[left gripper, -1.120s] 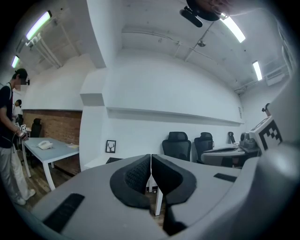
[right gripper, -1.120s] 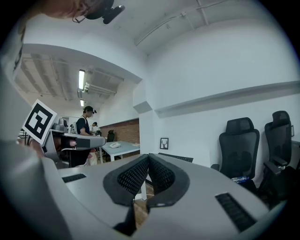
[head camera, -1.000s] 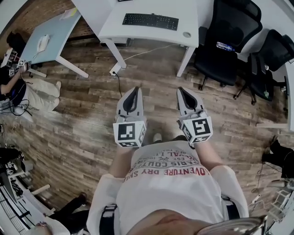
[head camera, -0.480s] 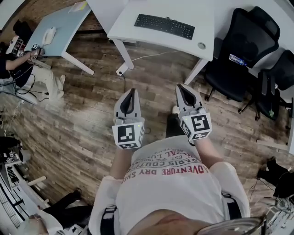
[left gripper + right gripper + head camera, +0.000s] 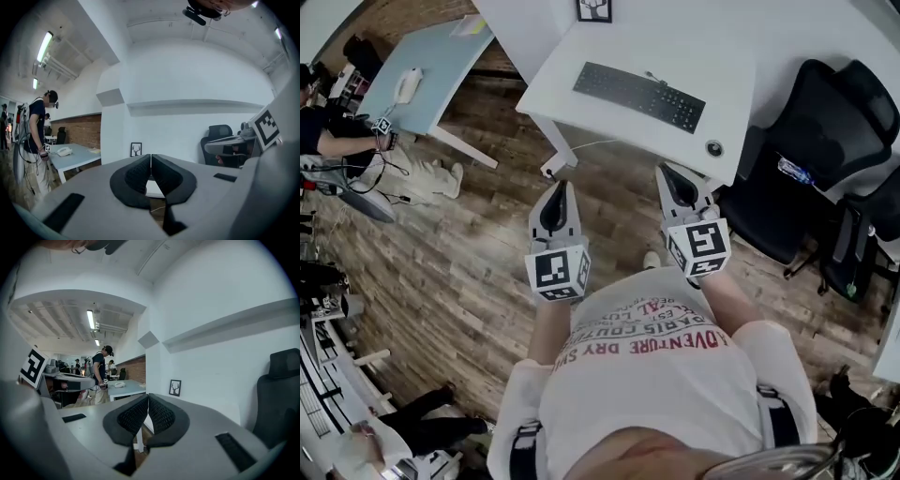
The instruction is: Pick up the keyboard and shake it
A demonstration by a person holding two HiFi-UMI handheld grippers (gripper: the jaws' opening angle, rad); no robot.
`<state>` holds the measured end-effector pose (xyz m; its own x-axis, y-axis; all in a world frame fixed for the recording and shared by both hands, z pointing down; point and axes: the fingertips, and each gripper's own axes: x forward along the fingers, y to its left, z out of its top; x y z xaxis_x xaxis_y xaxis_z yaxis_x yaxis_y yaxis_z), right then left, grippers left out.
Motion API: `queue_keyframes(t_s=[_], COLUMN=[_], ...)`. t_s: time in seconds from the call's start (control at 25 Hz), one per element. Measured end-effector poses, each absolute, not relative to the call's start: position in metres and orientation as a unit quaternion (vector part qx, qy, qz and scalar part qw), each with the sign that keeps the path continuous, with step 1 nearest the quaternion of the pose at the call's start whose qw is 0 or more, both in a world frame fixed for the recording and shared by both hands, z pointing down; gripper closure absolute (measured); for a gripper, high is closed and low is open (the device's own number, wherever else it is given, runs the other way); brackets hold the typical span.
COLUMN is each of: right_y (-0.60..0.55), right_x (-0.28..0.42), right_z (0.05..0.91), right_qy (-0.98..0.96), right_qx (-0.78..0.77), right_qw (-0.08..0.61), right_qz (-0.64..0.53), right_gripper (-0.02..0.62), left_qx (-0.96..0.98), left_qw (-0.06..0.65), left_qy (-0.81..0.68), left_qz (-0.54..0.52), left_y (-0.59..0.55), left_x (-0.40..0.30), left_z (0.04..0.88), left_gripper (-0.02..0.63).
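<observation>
The black keyboard was seen lying on the white desk, ahead of both grippers and touched by neither. The left gripper and the right gripper were held side by side over the wooden floor, short of the desk's near edge and pointed toward it. Each pair of jaws was pressed together, with nothing caught between. A black office chair was set just beside the desk's right end.
</observation>
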<state>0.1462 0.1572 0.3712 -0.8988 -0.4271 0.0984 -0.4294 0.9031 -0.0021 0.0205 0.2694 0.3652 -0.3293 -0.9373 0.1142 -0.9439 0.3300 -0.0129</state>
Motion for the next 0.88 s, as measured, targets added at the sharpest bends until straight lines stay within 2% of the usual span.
queue_keyframes(t_s=[0.36, 0.88], right_y=[0.043, -0.089], right_x=[0.145, 0.117], right_z=[0.397, 0.431], right_qy=[-0.969, -0.913], right_qx=[0.234, 0.389], right_qw=[0.068, 0.093], right_qz=[0.03, 0.079], right_gripper=[0.57, 0.569], left_qx=[0.597, 0.709], left_qw=[0.054, 0.059], left_qy=[-0.8, -0.699], left_qz=[0.041, 0.073], left_y=[0.148, -0.029], left_x=[0.022, -0.044], left_z=[0.379, 0.403], left_gripper=[0.578, 0.578])
